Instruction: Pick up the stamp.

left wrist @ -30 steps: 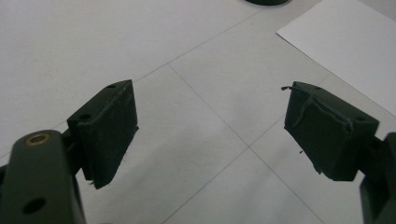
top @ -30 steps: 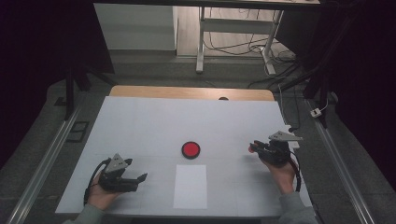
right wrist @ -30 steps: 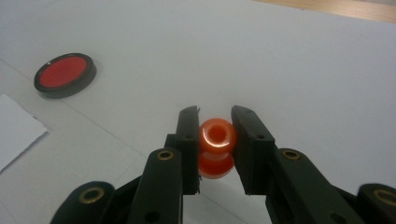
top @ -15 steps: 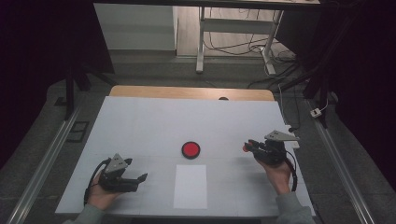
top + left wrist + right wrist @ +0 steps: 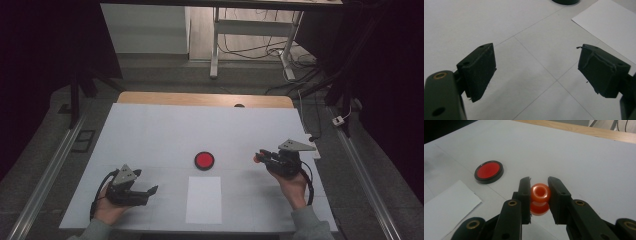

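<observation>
While the right hand-held gripper clenches a small orange ring-shaped piece between its jaws, that piece sits clear of the surface, carried at the right side and pointed toward the middle. It looks like two orange rings stacked, or one with a lower lobe; cannot tell which. Red disc with black rim lies at centre of the surface, a white paper sheet just nearer the person, apart from the disc.

Left hand-held gripper rests low at the left, jaws released and spread wide, holding nothing.

Step in hand, by my reading: carry phase, piece grasped and in transit, likely bound for the disc or the sheet. Next move calls for travel leftward, a controlled descent over the target, then release.
</observation>
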